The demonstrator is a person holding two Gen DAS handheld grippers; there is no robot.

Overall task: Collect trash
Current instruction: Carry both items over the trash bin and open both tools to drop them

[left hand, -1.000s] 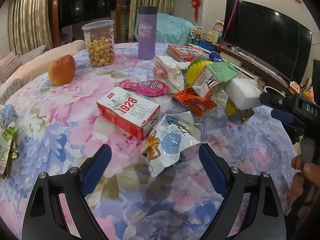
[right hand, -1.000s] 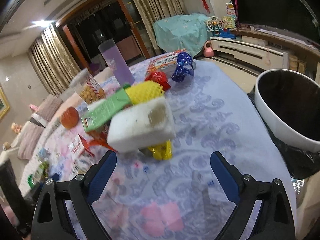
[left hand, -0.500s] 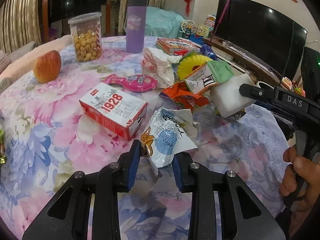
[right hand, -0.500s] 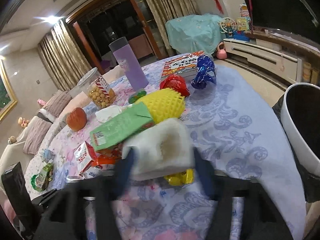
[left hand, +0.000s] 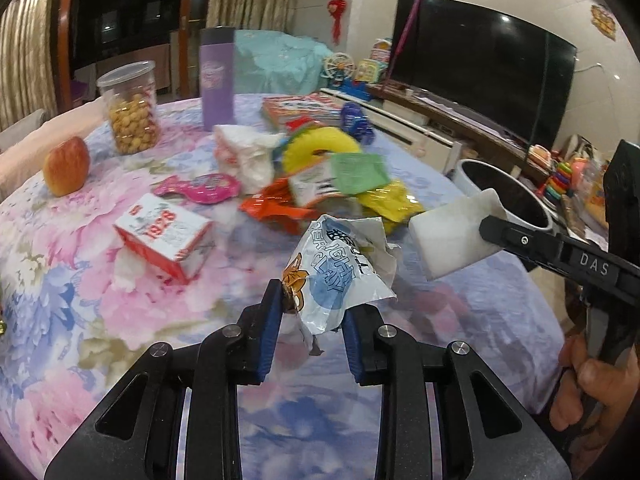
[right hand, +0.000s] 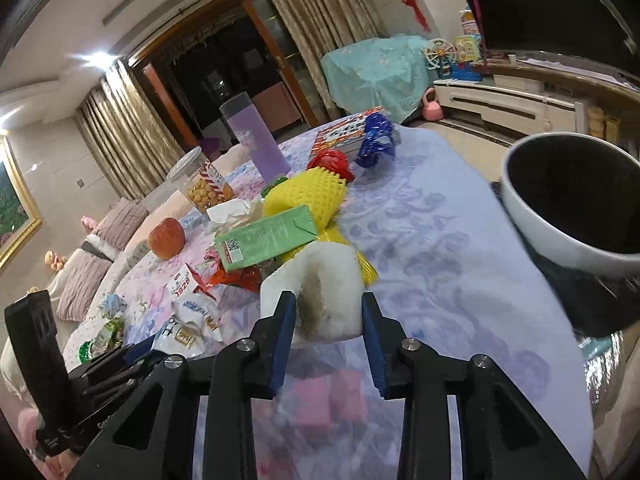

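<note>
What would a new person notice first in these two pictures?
Each gripper is pinching a piece of trash above the flowered table: the left gripper a white and blue snack bag, the right gripper a stained white foam block, its jaws closing. A white bin stands beside the table's right edge.

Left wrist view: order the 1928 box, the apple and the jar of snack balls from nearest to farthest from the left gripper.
From the left gripper:
1. 1928 box, just ahead to the left.
2. Apple, farther left, near the table's edge.
3. Jar of snack balls, behind the apple, toward the far side.
</note>
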